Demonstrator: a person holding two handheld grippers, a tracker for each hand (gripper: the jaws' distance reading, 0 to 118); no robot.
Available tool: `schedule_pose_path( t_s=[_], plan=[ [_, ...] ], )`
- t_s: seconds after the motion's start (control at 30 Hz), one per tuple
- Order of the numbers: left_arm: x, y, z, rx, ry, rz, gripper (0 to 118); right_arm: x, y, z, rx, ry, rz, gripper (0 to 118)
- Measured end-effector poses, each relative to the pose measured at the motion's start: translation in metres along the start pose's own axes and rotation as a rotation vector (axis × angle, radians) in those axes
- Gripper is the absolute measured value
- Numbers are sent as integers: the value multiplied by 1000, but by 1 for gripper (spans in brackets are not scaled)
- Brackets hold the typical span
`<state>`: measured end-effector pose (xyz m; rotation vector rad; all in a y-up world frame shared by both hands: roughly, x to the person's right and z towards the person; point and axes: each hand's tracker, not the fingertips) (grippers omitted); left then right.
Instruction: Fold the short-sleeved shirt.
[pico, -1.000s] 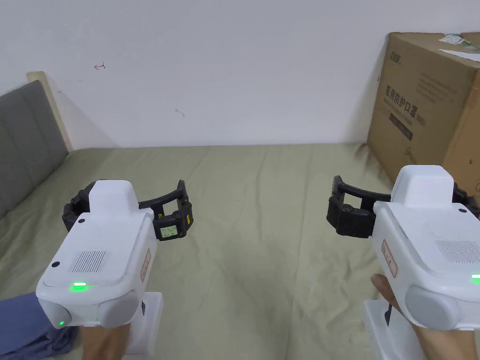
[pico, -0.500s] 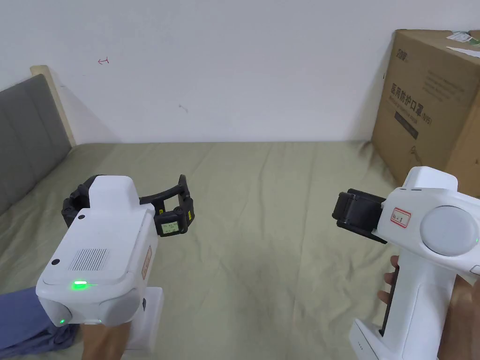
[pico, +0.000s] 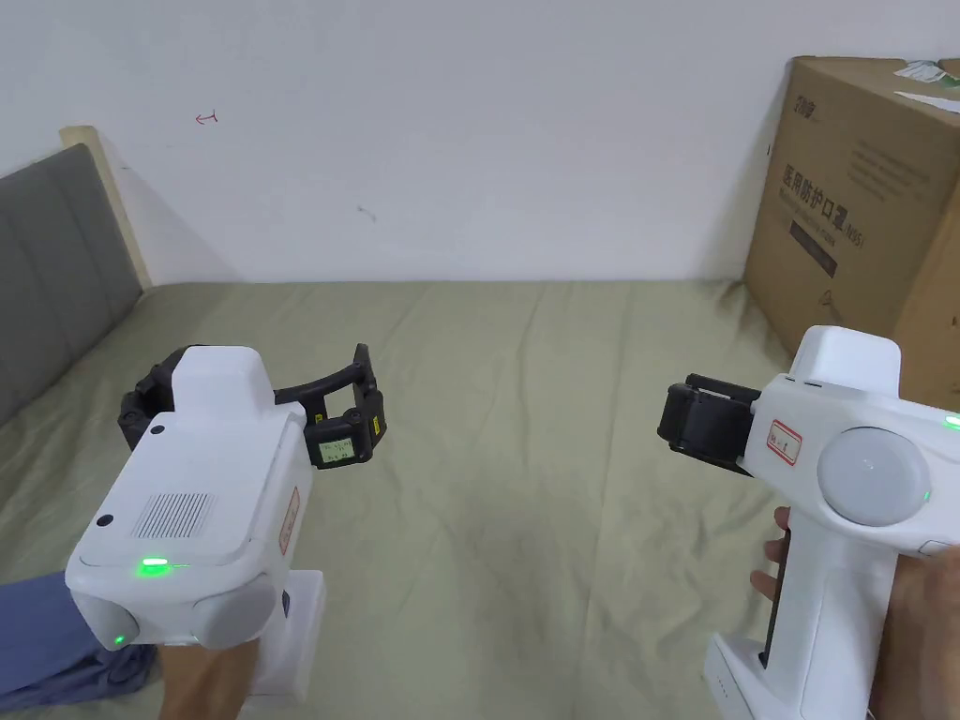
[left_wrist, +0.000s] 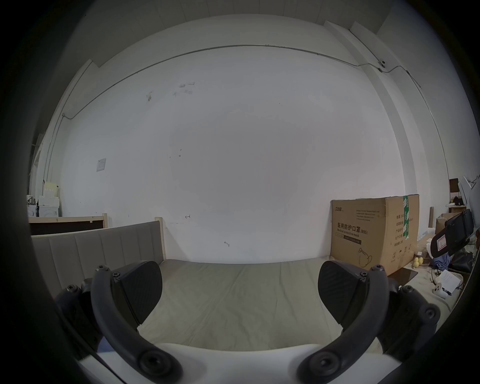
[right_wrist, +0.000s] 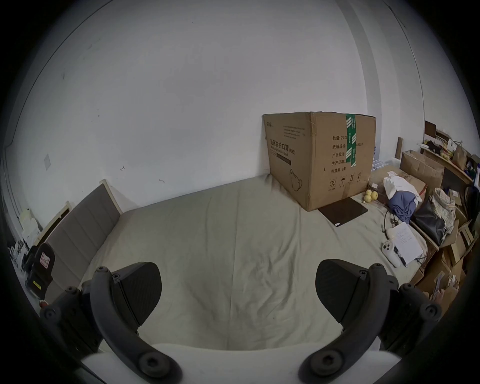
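You can read "N95" and Chinese print on the cardboard box; its side panel carries handling symbols and a "2400" count, partly covered

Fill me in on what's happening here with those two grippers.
A person holds the left gripper and the right gripper above a bed sheet, both with jaws wide apart and gripping nothing. A blue cloth, perhaps the shirt to fold, lies bunched at the sheet's near left edge, untouched. A cardboard box stands at the far right.
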<state>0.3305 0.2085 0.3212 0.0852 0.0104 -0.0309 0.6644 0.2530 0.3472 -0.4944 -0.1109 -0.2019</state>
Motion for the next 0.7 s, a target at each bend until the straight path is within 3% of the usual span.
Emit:
schedule_pose_path(
  t_s=[0.1,0.37,0.53,0.7],
  plan=[
    [-1,0,0,0,-1,1,118,1,-5,0,79,6,7,117],
    [-1,-1,0,1,-1,0,118,-3,-25,4,391,86,173,117],
    [0,-2,0,3,-2,2,118,-7,-32,7,511,96,165,118],
    [1,-2,0,4,0,-2,118,-9,-33,9,533,75,196,118]
  ],
)
